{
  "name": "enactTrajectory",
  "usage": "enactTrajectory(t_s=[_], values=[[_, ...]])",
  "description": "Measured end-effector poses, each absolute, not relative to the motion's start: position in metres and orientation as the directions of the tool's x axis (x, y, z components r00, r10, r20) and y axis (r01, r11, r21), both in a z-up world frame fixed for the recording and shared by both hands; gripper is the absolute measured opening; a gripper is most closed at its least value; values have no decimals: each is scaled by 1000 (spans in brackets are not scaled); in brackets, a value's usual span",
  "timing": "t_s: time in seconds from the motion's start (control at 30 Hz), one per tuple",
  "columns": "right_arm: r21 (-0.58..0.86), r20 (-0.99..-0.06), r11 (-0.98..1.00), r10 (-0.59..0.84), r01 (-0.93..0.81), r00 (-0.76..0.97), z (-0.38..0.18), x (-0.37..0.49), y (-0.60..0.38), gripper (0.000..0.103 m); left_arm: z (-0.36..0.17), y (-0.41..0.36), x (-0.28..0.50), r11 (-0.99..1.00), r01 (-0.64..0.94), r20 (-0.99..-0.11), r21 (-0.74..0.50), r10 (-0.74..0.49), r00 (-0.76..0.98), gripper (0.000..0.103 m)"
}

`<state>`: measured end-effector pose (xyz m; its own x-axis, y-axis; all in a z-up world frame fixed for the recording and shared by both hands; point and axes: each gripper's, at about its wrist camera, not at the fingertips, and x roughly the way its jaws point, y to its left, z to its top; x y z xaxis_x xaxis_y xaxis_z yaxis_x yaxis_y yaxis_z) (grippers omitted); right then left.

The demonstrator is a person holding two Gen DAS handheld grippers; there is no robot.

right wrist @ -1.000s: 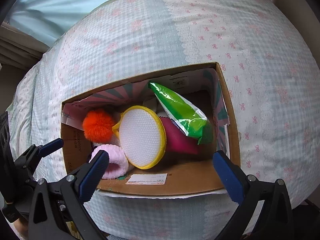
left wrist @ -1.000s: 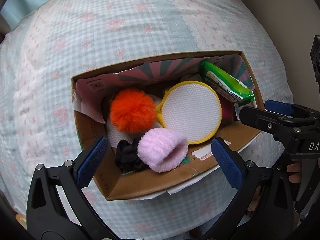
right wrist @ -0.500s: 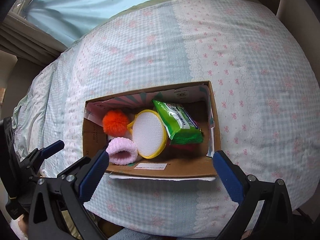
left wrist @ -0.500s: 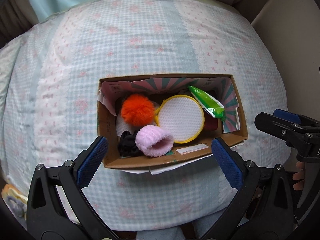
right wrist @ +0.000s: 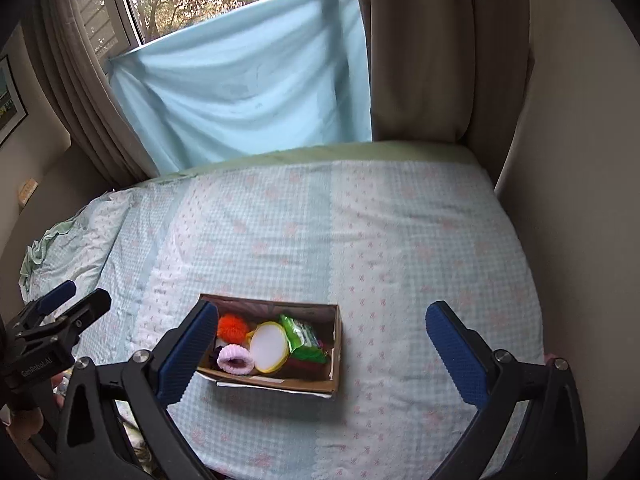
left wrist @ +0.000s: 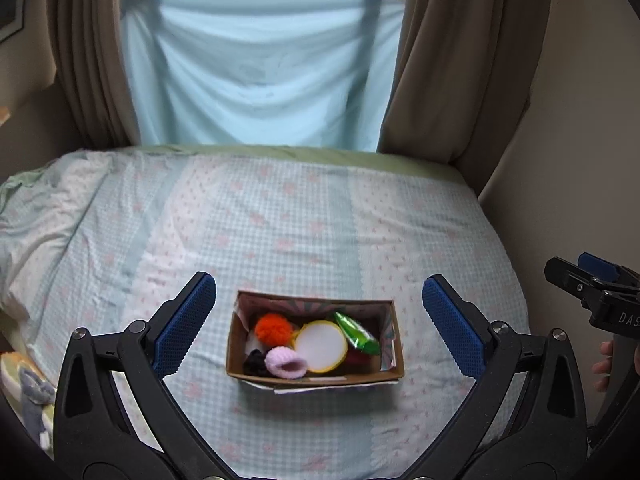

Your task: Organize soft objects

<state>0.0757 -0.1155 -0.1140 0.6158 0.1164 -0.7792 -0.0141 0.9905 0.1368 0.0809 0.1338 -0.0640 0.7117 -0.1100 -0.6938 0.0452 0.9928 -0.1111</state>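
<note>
An open cardboard box sits on the bed near its front edge; it also shows in the right wrist view. It holds an orange pompom, a pink fuzzy scrunchie, a black scrunchie, a round white pad with a yellow rim and a green packet. My left gripper is open and empty, held back and above the box. My right gripper is open and empty, also well back from the box.
The bed has a pale blue checked cover with pink bows. A light blue sheet hangs over the window between brown curtains. A wall runs along the bed's right side.
Both grippers have pulled far back and up from the box, which looks much smaller now. The window and curtains have come into view. The box contents stay put.
</note>
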Motion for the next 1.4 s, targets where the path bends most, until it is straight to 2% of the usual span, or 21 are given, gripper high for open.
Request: enactTrajectory(t_s=[0.23,0.5,1.4], values=[[53,-657,999,33,3,753,-55,36,-124,103,-5,126,40,994,36,-546,-98,-84,834,103],[-2,-570,999,-32,38,821,-34,13,-123,103,16,108,21,998,44,-463,-37,-56,884,103],[-6,-538,998,-62,69,841,-31,14,-125,103,12,103,25,996,82,-444,-24,-84,892,103]])
